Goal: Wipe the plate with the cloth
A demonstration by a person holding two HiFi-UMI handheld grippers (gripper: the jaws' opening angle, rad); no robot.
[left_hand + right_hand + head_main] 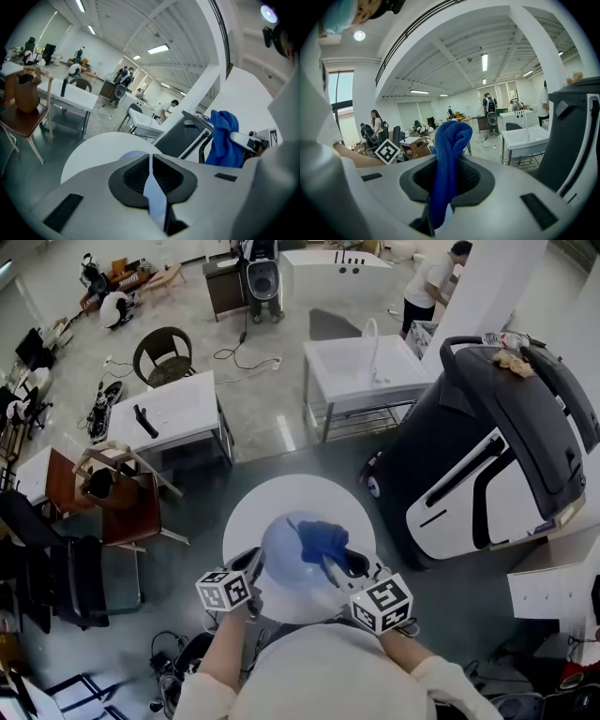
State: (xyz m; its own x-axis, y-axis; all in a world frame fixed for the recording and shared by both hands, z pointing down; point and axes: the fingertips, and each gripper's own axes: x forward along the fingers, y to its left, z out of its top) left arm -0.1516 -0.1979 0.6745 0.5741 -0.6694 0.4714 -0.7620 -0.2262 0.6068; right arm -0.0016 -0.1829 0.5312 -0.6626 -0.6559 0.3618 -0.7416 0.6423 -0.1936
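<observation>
In the head view a pale blue plate (284, 557) is held over the round white table (281, 498). My left gripper (255, 564) is shut on the plate's left rim. Seen from the left gripper view, that rim (153, 190) is a thin pale strip pinched between the dark pads of the left gripper (151, 176). My right gripper (336, 566) is shut on a blue cloth (322, 539) that lies against the plate's right side. In the right gripper view the cloth (449, 145) stands up out of the right gripper (442, 190). The cloth (224, 137) also shows in the left gripper view.
A large black-and-white machine (487, 456) stands close to the table's right. Behind it are a white sink stand (361, 371) and a white desk (169, 409). Wooden chairs (122, 502) crowd the left, with cables (173, 652) on the floor. A person (429, 285) stands far back.
</observation>
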